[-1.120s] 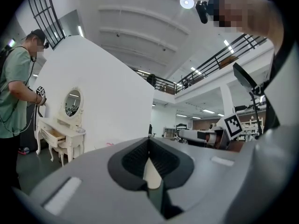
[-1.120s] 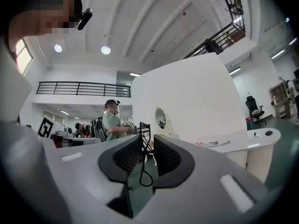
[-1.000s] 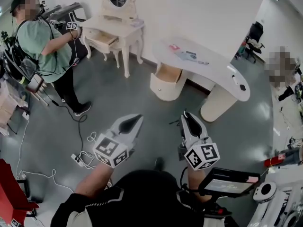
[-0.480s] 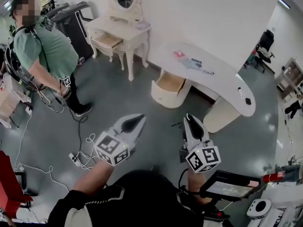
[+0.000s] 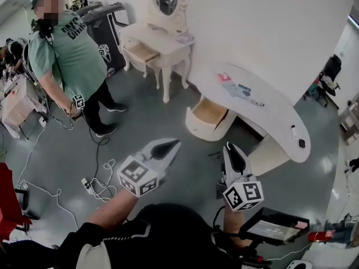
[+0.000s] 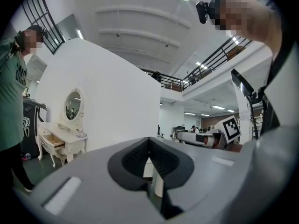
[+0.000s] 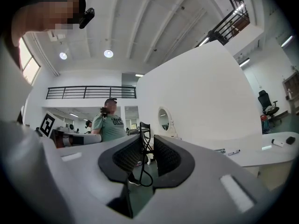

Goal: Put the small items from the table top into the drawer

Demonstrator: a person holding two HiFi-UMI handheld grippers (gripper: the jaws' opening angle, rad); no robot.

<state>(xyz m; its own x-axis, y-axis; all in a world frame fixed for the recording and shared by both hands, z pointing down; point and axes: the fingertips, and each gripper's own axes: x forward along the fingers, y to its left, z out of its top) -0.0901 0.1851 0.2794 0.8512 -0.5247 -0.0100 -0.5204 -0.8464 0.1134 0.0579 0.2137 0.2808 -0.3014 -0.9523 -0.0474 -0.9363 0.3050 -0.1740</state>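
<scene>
White table (image 5: 275, 114) at one o'clock is pictured with small items (image 5: 241, 89) lying on it and the drawer (image 5: 210, 112) open but seemingly unfilled, as the left gripper (image 5: 173, 145) is held shut and the right gripper (image 5: 230, 149) slightly parted, both empty.

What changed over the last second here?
The person in the green shirt drew an arm back from the vanity and lowered it. The head view shifted, so the vanity and the curved table slid right. The left gripper and the right gripper stayed raised and empty.
</scene>
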